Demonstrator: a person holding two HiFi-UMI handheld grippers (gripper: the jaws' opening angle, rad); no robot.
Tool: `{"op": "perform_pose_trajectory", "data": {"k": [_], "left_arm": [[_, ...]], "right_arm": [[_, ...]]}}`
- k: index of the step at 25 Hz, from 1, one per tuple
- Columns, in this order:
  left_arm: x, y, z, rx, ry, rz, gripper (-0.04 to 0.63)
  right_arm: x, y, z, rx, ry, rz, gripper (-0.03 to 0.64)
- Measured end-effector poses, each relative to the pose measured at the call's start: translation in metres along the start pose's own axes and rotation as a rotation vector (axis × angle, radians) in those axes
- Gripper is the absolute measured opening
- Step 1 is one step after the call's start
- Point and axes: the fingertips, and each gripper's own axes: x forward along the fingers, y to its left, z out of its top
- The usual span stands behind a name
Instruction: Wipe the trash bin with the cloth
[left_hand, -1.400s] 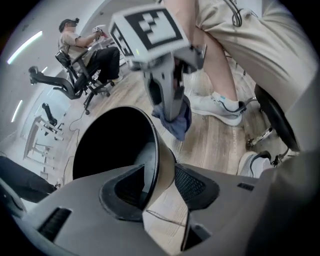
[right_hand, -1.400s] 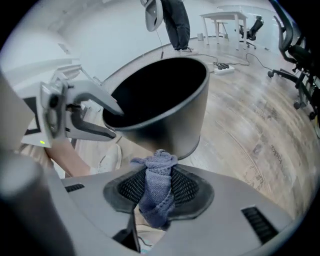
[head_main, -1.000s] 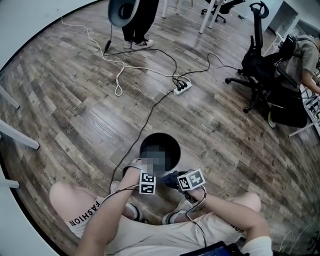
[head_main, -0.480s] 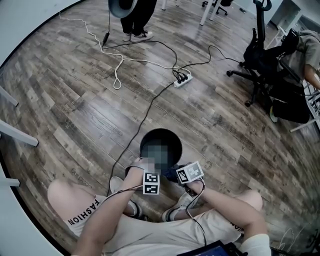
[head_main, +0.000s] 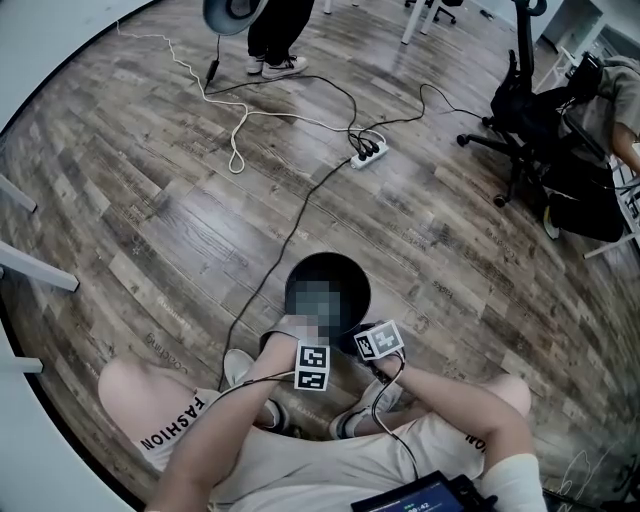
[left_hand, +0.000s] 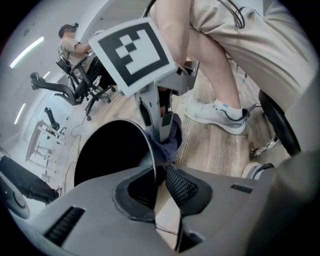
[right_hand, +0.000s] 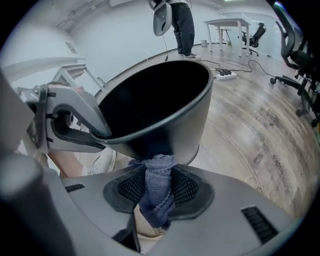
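Head view: the black trash bin (head_main: 350, 280) stands on the wood floor (head_main: 150, 200) right in front of your knees, with both grippers at its near side. Your left gripper (left_hand: 159, 170) is closing with the bin's thin rim between its jaws. One pad is inside the wall, one is outside, and the tips are on it. Your right gripper (right_hand: 159, 184) is clamped on the blue cloth (right_hand: 161, 167), bunched into a wad between the pads. The wad's top touches the bin's outer wall low down, near the base. Left gripper view shows that cloth hanging against the outside of the bin. Beyond the bin are a white power strip (head_main: 368, 152) with cables, an office chair (head_main: 530, 110) far right, and a standing person's legs (head_main: 275, 30) at the top.
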Motion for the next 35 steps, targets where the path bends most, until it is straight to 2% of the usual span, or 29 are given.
{"op": "perform_pose_trajectory", "data": {"k": [4, 17, 22, 25, 29, 33, 35], "left_arm": [[0.001, 0.000, 0.001, -0.004, -0.006, 0.004, 0.066], [-0.001, 0.001, 0.000, 0.004, -0.023, 0.002, 0.066], [-0.001, -0.001, 0.001, 0.005, -0.028, 0.013, 0.066], [0.001, 0.002, 0.001, 0.002, -0.027, 0.017, 0.066], [0.002, 0.000, 0.000, -0.004, -0.023, 0.012, 0.066], [0.001, 0.003, 0.001, -0.080, -0.052, -0.006, 0.067], [-0.003, 0.000, 0.000, -0.081, -0.067, -0.032, 0.118]], "right_arm": [[0.023, -0.008, -0.007, -0.039, -0.012, 0.004, 0.126], [0.105, -0.045, -0.037, 0.042, -0.032, -0.042, 0.126], [0.132, -0.058, -0.053, 0.169, -0.034, -0.092, 0.126], [0.134, -0.061, -0.051, 0.227, -0.064, -0.082, 0.126], [0.120, -0.056, -0.057, 0.255, -0.035, -0.080, 0.126], [0.088, -0.047, -0.059, 0.344, 0.010, -0.114, 0.126], [0.065, -0.025, -0.049, 0.348, 0.017, -0.089, 0.126]]}}
